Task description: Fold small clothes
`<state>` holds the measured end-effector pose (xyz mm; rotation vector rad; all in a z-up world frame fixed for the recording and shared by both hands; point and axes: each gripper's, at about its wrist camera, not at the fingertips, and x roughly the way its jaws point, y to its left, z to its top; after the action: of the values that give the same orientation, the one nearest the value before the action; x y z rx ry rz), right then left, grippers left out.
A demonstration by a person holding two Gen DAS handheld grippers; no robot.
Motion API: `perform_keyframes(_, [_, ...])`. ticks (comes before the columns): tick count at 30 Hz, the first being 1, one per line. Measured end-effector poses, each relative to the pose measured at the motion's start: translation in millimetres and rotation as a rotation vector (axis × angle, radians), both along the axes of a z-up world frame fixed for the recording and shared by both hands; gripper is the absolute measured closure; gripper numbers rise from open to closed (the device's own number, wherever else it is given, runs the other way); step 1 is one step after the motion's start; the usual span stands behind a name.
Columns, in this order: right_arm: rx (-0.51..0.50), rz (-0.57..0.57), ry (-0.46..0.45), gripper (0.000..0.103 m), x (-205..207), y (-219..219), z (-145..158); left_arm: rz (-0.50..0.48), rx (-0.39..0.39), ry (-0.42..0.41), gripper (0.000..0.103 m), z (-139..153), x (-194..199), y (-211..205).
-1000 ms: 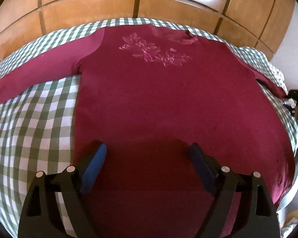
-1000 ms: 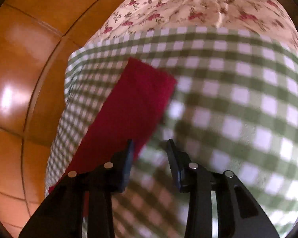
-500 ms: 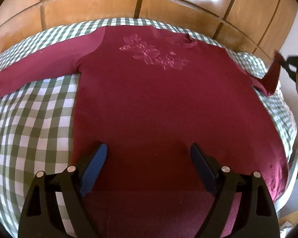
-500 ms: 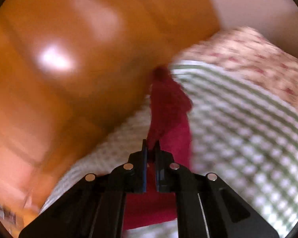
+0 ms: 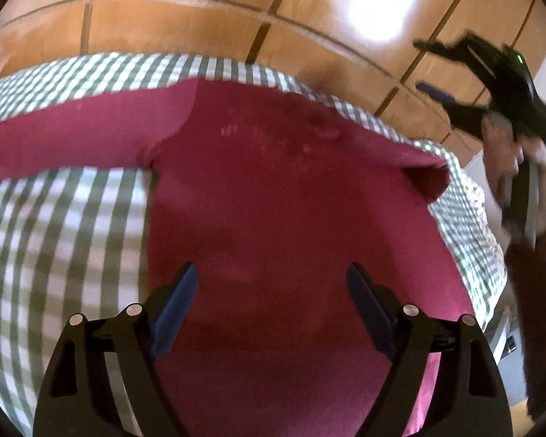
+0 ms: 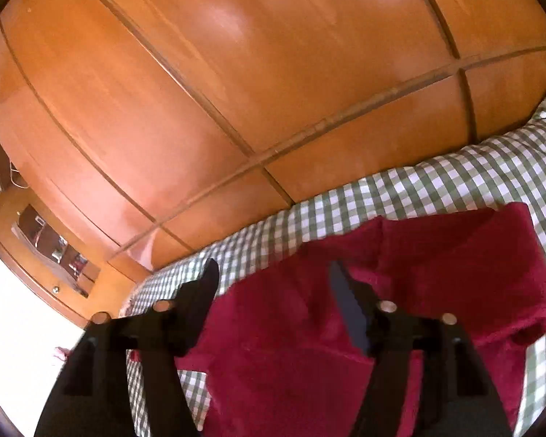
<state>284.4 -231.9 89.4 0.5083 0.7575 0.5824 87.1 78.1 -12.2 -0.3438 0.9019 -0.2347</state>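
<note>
Released, folded-in sleeve (image 6: 455,276) now lies beyond opening right gripper (image 6: 273,276).

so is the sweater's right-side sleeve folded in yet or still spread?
Folded in. The right-side sleeve lies doubled back onto the sweater; the far sleeve lies straight across the checked cover.

Glossy orange-brown wooden wardrobe panels (image 6: 236,73) from 9 to 3 o'clock, split by dark grooves, with bright glare patches near 12. Green-and-white checked bedspread (image 5: 72,225) below, toward 6. Floral fabric (image 5: 480,196) at its 3 o'clock edge. Pale wall (image 6: 14,284) and a framed wooden recess (image 6: 51,247) at 8 o'clock.
</note>
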Motion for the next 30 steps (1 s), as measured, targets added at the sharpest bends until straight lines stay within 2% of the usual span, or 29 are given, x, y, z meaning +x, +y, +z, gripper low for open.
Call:
perform_keyframes(3, [-0.020, -0.010, 0.019, 0.039, -20.5, -16.1, -16.0, 0.000, -0.026, -0.008, 0.024, 5.1, 19.6, 3.7])
perform_keyframes(6, [-0.040, -0.043, 0.074, 0.032, -51.0, -46.3, -42.3, -0.003, -0.040, -0.007, 0.024, 5.2, 47.6, 3.0])
perform_keyframes(8, [-0.058, -0.083, 0.125, 0.032, -69.1, -63.9, -61.2, -0.003, -0.053, 0.005, 0.024, 2.1, 70.8, 0.8])
perform_keyframes(12, [-0.014, -0.167, 0.222, 0.031, -87.8, -102.4, -95.0, 0.015, -0.110, 0.057, 0.024, -10.3, 118.7, -4.5])
perform_keyframes(13, [0.007, -0.192, 0.239, 0.031, -88.2, -111.5, -102.2, 0.020, -0.130, 0.073, 0.029, -13.9, 132.0, -7.4])
perform_keyframes(15, [0.040, -0.217, 0.251, 0.029, -87.2, -121.5, -106.4, 0.027, -0.152, 0.100, 0.031, -19.7, 152.7, -14.4])
perform_keyframes(17, [0.081, -0.227, 0.263, 0.027, -80.5, -128.3, -111.6, 0.023, -0.171, 0.122, 0.036, -25.5, 173.6, -25.1])
perform_keyframes(18, [0.098, -0.233, 0.268, 0.026, -75.3, -131.3, -112.6, 0.022, -0.179, 0.131, 0.042, -27.7, 181.0, -28.7])
perform_keyframes(20, [0.127, -0.240, 0.277, 0.025, -69.2, -135.8, -114.3, 0.004, -0.181, 0.138, 0.063, -29.1, 195.0, -39.9])
perform_keyframes(21, [0.169, -0.237, 0.289, 0.025, -66.9, -140.4, -113.7, -0.014, -0.179, 0.142, 0.090, -29.0, 200.3, -44.3])
perform_keyframes(22, [0.251, -0.221, 0.305, 0.024, -61.7, -142.2, -117.8, -0.031, -0.171, 0.142, 0.097, -26.6, 204.5, -49.3])
perform_keyframes(23, [0.310, -0.213, 0.307, 0.021, -61.4, -148.1, -114.7, -0.026, -0.160, 0.112, 0.097, -19.2, 204.9, -50.6])
perform_keyframes(26, [0.477, -0.214, 0.287, 0.008, -51.5, -153.9, -117.5, -0.021, -0.209, 0.024, 0.097, 7.0, 199.9, -37.5])
perform_keyframes(27, [0.518, -0.213, 0.293, 0.008, -45.5, -154.0, -120.2, -0.014, -0.217, 0.002, 0.097, 14.6, 197.0, -31.7])
perform_keyframes(30, [0.541, -0.221, 0.308, 0.008, -26.1, -150.6, -128.3, 0.016, -0.209, -0.046, 0.097, 31.4, 181.7, -9.4])
